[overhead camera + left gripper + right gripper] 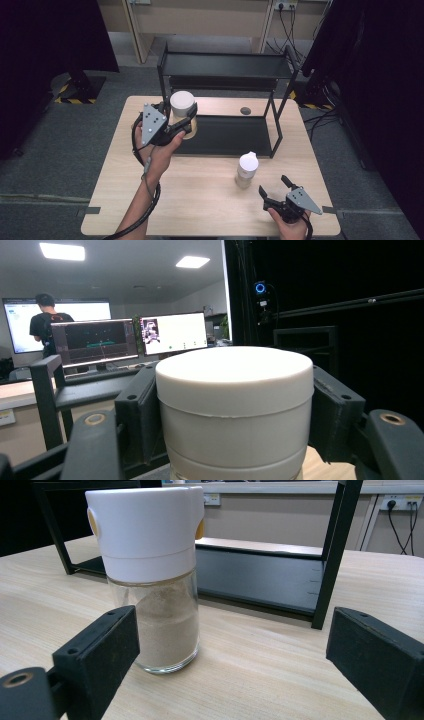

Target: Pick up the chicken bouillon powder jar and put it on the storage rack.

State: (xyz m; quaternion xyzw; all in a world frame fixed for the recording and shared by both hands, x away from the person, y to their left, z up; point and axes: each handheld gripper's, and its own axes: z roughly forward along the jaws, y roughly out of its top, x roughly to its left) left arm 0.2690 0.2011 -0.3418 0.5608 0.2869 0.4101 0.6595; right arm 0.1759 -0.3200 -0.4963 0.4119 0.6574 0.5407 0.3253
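My left gripper [188,120] is shut on a jar with a wide white lid [182,101] and holds it up over the left end of the black rack's lower shelf [235,137]. In the left gripper view the jar [235,390] sits clamped between both jaws. A glass shaker with a white cap and beige powder [247,170] stands on the table in front of the rack. My right gripper [272,184] is open just behind and to the right of it. In the right gripper view the shaker [150,580] stands beyond the left jaw, untouched.
The two-tier black rack [225,65] takes up the back half of the wooden table [200,205]. A round grommet [245,110] sits in the tabletop behind the lower shelf. Monitors [172,332] and a person [45,320] are far off.
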